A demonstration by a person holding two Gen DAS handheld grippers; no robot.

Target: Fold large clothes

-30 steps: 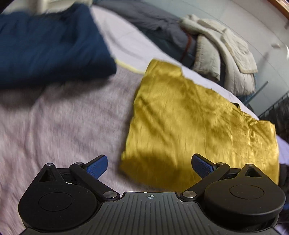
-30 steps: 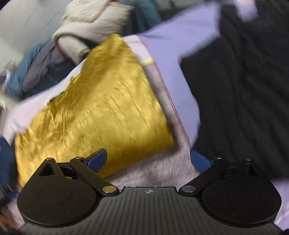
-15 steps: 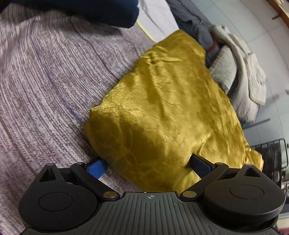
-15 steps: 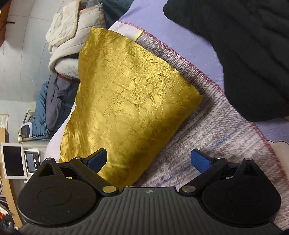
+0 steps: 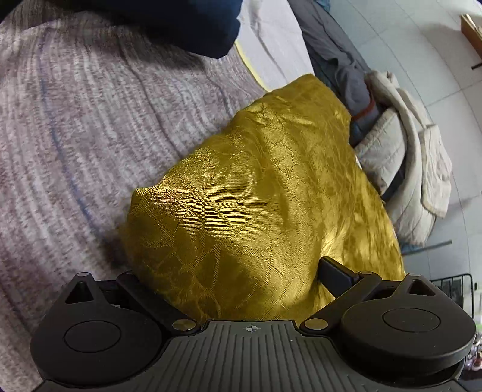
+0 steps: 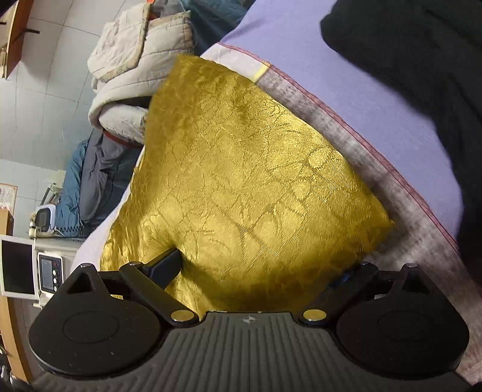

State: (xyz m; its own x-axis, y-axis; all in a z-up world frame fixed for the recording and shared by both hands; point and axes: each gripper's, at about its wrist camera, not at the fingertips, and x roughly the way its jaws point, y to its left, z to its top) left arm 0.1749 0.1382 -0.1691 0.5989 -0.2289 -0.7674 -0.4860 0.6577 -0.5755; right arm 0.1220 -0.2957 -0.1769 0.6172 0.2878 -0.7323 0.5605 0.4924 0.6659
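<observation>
Our left gripper point(image 5: 238, 277) has its two black fingers spread wide, and the near edge of the folded golden-yellow cloth with a shiny woven pattern point(image 5: 265, 193) lies between them; the left finger is hidden under the cloth and the right finger point(image 5: 334, 273) presses on top of it, so the jaws are not closed on it. Our right gripper point(image 6: 259, 268) is spread wide too: its left finger point(image 6: 167, 265) rests on the cloth and the right fingertip is mostly covered by the near right corner of the cloth point(image 6: 259, 187). The cloth lies on a grey-purple knitted blanket with a red stitched hem point(image 5: 75, 126), which covers a lilac bed sheet point(image 6: 346, 69). To the far left of the left view we see a dark navy folded garment point(image 5: 180, 21), touching the blanket. In the right view a black garment point(image 6: 421, 60) lies on the sheet at the far right. Beyond the cloth, at the bed's far edge, there is a beige quilted jacket point(image 5: 415, 175) piled with grey and blue clothes point(image 6: 96, 172).
</observation>
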